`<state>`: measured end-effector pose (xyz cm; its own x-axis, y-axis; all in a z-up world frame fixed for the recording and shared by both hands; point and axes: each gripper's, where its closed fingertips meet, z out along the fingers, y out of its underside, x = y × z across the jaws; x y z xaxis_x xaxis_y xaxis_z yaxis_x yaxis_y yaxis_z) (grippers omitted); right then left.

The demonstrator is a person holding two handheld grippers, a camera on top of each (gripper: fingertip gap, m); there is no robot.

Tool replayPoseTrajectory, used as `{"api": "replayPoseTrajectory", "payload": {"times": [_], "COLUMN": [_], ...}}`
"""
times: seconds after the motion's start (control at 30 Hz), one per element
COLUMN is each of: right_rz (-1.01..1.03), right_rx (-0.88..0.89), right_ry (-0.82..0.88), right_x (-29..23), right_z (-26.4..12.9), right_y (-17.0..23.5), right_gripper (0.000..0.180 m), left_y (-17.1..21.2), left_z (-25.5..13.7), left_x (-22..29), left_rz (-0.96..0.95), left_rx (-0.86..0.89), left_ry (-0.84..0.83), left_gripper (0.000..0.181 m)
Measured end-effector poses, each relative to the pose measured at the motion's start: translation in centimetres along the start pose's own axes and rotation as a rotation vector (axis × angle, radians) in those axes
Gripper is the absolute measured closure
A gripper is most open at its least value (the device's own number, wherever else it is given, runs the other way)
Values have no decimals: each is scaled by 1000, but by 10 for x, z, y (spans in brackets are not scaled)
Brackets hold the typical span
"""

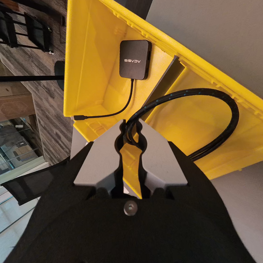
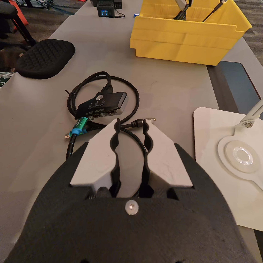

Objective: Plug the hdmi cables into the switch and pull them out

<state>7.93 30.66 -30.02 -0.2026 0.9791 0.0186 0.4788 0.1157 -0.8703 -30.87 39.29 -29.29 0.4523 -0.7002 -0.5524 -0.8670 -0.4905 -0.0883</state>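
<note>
In the right wrist view a black HDMI switch lies on the grey table with its own cable coiled behind it. Both front ports show empty. A green HDMI plug lies just left of them. A black plug with a silver tip lies by my right gripper's right fingertip. My right gripper is open just in front of the switch, and a braided cable runs between its fingers. My left gripper is shut on a bundle of black braided cable looping inside the yellow bin.
A square black hub with a thin USB-C lead lies in the bin's other compartment. The bin stands at the table's far right. A black padded armrest is at the left, a white stand base at the right, and a small screen device at the far end. Tip to tip, the grippers are about 40 centimeters apart. It is some 6 centimeters from my right tips to the green HDMI plug.
</note>
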Motion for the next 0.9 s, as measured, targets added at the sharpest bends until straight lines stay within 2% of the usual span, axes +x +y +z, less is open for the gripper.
{"api": "replayPoseTrajectory", "payload": {"times": [0.67,0.9], "right_rz": [-3,-5], "right_rx": [0,2], "right_ry": [-4,-3], "right_x": [-1,-1], "right_z": [1,0], "right_y": [-1,-2], "right_gripper": [149,150], "left_y": [40,43], "left_z": [-48,-65], "left_x": [-33,-46], "left_rz": [-130,-90], "left_rx": [49,28], "left_ry": [-243,-350], "left_gripper": [176,177]}}
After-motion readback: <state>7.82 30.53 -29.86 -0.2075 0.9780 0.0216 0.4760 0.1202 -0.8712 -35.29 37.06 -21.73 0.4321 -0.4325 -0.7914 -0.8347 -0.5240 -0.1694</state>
